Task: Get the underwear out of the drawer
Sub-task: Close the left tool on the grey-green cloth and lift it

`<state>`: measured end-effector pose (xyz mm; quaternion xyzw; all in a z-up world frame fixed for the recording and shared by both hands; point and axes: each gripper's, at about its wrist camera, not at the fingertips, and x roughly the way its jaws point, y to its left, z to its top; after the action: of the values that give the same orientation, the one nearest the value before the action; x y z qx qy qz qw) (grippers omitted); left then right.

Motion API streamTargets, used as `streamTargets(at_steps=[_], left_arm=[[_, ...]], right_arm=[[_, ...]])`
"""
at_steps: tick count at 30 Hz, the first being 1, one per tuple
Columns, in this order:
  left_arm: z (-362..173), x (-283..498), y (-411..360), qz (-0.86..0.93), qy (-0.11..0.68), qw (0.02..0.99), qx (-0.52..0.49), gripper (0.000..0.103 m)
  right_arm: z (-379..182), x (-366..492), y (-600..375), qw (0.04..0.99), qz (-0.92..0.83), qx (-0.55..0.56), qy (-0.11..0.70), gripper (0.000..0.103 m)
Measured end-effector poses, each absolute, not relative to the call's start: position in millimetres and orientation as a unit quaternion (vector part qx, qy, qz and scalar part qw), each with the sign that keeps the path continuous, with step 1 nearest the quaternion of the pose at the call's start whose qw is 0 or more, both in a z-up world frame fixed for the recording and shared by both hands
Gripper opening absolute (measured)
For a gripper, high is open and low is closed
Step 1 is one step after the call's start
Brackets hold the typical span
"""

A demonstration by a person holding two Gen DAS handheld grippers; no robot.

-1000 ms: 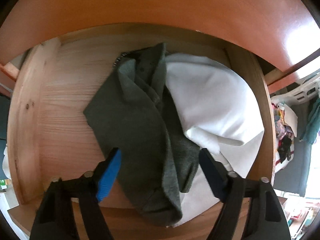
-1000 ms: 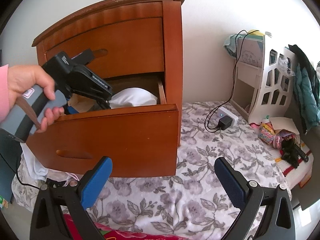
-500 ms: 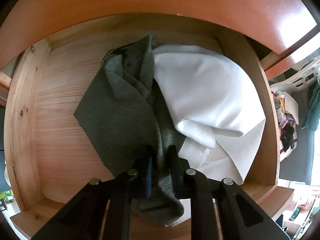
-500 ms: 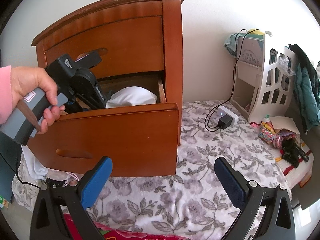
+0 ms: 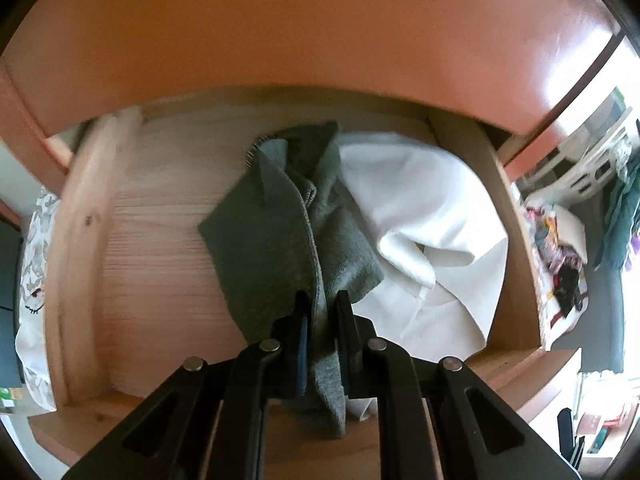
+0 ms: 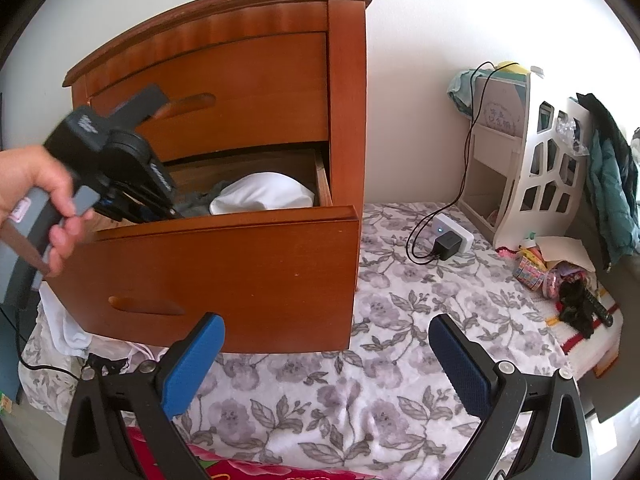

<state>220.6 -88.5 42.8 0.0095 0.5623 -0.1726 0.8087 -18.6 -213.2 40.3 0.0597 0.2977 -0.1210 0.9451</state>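
Two soft garments are lying in the pale, grained pine tray of the open reddish wooden drawer [image 5: 160, 248]: crumpled grey-green knit underwear [image 5: 280, 232] and, touching it, a smooth white folded cloth [image 5: 424, 208]. My left gripper [image 5: 320, 312] is closing, its pads pinching the underwear's near fold. My right gripper [image 6: 326, 364] is hanging wide open, holding nothing, over a grey floral bedsheet [image 6: 400, 340].
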Motion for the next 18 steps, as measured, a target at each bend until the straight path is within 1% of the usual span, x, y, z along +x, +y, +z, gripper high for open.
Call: streamTargets(at_steps=[5,11,14,18], left_arm=[[55.3,191.3,-57.9,-0.169,0.524,0.834,-0.026,0.012],[80.9,163.3,-17.4,-0.164,0.458,0.87,-0.083,0.012],[82.8,147.5,-4.8,-0.167,0.43,0.878,-0.125,0.012],[81.8,135.7,4.0,-0.171,0.407,0.883,-0.157,0.012]], right_arm=[[40.2,-18.1,-211.2,0.945,-0.124,0.052,0.298,0.103],[40.1,-16.4,-205.8,0.944,-0.129,0.036,0.301,0.103],[39.2,-13.7,-201.9,0.943,-0.13,0.026,0.306,0.103],[38.4,-12.5,-197.2,0.942,-0.129,0.012,0.309,0.103]])
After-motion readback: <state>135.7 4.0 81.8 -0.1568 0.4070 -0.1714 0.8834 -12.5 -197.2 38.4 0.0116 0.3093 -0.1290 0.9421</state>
